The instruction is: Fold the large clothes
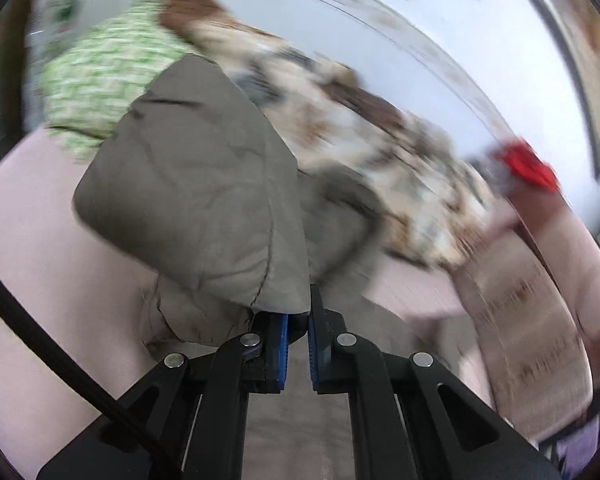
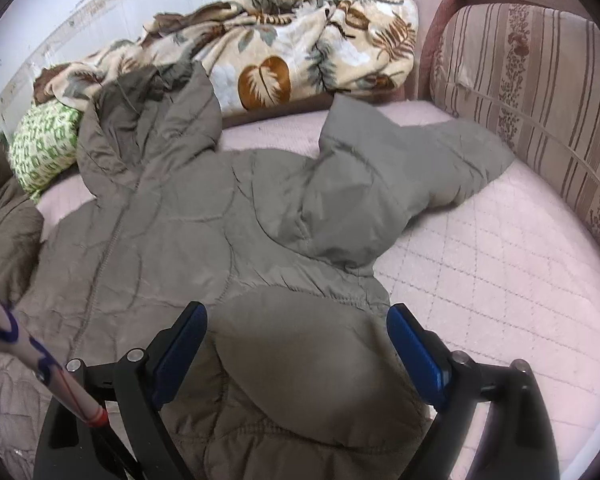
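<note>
While my left tongs [image 1: 298, 320] are pinched shut on a fold of the grey-brown puffer jacket [image 2: 204, 232] lifted mid-frame, my right tongs [image 2: 296, 336] sit wide over its hem, jacket spread across the pink quilted bed [image 2: 500, 280] by the leaf-print blanket [image 2: 300, 52].

A bed [image 2: 500, 280] under a pale pink quilted cover meets a white wall [image 2: 60, 12] at its far edge, where a leaf-print blanket [image 2: 300, 52] and green-patterned pillow [image 2: 44, 148] lie, with a striped cushion [image 2: 540, 92] along its right edge.
</note>
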`<state>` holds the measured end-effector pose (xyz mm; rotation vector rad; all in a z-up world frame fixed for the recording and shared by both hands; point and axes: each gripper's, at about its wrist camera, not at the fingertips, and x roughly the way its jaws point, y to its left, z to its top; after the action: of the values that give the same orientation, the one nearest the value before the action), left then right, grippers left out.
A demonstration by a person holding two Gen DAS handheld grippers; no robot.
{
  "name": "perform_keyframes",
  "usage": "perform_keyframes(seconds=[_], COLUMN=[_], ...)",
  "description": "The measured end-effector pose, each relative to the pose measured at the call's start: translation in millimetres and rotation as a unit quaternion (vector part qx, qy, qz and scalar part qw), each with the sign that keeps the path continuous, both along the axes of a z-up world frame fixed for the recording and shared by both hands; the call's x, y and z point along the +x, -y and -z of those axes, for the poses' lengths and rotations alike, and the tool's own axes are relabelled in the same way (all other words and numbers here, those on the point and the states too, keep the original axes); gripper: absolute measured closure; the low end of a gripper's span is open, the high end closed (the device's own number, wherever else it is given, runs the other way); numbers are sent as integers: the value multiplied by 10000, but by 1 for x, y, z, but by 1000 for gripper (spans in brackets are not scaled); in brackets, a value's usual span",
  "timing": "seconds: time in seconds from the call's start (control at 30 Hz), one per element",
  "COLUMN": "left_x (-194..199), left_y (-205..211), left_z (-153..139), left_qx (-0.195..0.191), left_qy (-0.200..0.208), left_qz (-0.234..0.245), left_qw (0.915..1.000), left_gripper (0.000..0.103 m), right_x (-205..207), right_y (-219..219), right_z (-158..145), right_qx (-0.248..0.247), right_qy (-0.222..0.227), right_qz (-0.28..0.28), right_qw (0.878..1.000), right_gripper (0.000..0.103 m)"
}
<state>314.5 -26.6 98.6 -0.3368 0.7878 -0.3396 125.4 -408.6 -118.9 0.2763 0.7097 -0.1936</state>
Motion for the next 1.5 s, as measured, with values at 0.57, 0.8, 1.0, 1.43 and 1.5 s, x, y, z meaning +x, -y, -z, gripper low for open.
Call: perform_keyframes(seconds=[0.57, 0.8, 1.0, 1.43, 1.5], left_x=[-140, -160, -178, -201, -202], left_y=[59, 15, -7, -39, -41], left_z=[108, 149, 161, 187, 189], left_qx=[2272, 2515, 2534, 2473, 2400], left_qy=[70, -302, -288, -197, -236], left_qz=[-35, -600, -919, -1267, -1210], left_qw=[9738, 9655, 9626, 9604, 9629], left_gripper=[37, 37, 37, 37, 37], right_x=[-5, 34, 110, 78, 73], right_y=[26, 10, 28, -27, -36], right_z=[-13, -12, 8, -3, -1], right_qx=[928, 1134, 2142, 2112, 2228], right_qy=[348, 205, -84, -317, -330], right_qz=[-92, -394, 48, -372, -531], right_qw=[9950, 9926, 9767, 9762, 9729], right_gripper=[8, 8, 6, 25, 25])
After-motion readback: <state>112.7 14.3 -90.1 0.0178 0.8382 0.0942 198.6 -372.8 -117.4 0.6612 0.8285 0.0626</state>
